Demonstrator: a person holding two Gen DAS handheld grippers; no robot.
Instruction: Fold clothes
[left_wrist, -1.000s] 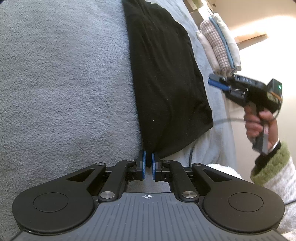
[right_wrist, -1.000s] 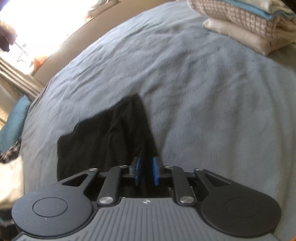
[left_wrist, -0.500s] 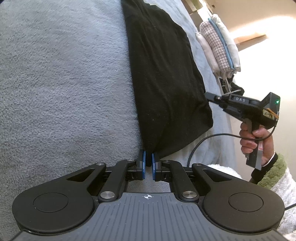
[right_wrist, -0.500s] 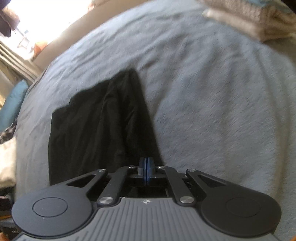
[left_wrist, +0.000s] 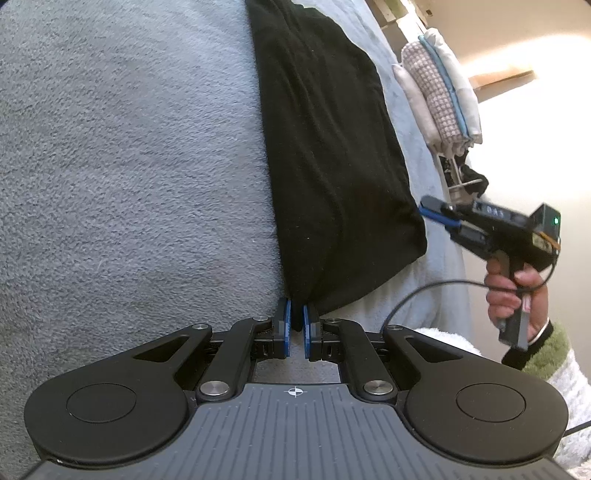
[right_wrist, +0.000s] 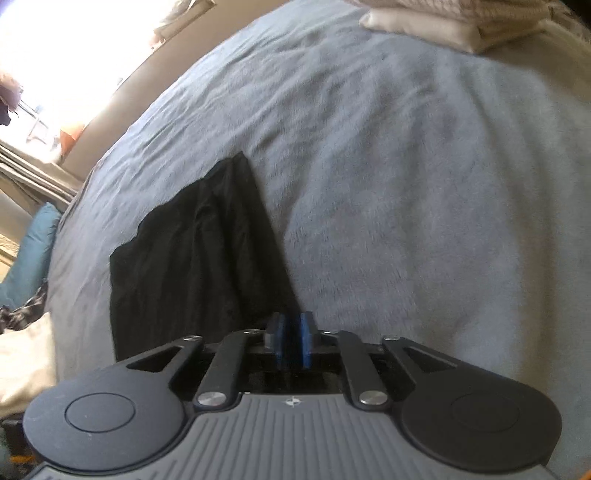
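Note:
A black garment lies folded lengthwise on the grey-blue blanket. My left gripper is shut on its near left corner, with the cloth pinched between the blue pads. A hand holds my right gripper right beside the garment's near right corner. In the right wrist view my right gripper sits over the near edge of the black garment. Its jaws are opening, with a narrow gap between the pads. I cannot tell whether cloth lies in that gap.
A stack of folded clothes sits at the far side of the bed, also seen as the stack of folded clothes. A cable trails from the right gripper. A teal pillow lies off the bed's left edge.
The right gripper came down to the garment's near right corner. Its jaws stood apart, closed fully, then parted a little. The left gripper kept its hold and stayed put.

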